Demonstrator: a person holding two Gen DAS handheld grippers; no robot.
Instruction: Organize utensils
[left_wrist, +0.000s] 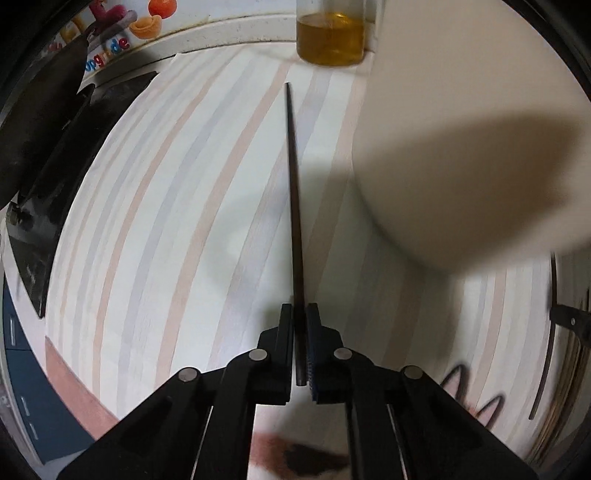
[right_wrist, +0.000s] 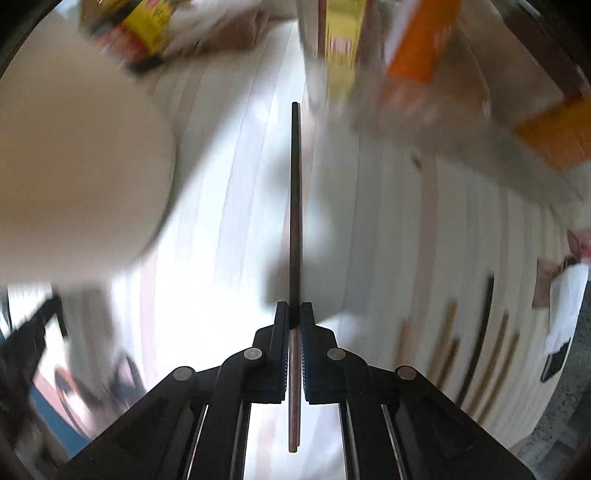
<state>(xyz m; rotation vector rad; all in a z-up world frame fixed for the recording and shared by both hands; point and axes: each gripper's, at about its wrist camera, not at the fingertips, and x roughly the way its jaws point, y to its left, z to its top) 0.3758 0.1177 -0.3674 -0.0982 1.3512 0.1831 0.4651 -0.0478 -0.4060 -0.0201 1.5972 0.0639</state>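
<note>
My left gripper (left_wrist: 299, 314) is shut on a dark chopstick (left_wrist: 293, 192) that points straight ahead above the striped tablecloth (left_wrist: 166, 221). A cream round container (left_wrist: 461, 155) stands close on its right. My right gripper (right_wrist: 294, 312) is shut on another dark chopstick (right_wrist: 295, 206), also pointing forward. The same cream container (right_wrist: 74, 177) is close on its left, blurred. Several more chopsticks (right_wrist: 476, 350) lie on the cloth at the lower right of the right wrist view; some show in the left wrist view (left_wrist: 546, 369) at the right edge.
A jar of amber liquid (left_wrist: 330, 37) stands at the far edge of the cloth. A dark object (left_wrist: 40, 147) is at the left. Blurred yellow and orange packages (right_wrist: 417, 44) crowd the far side in the right wrist view.
</note>
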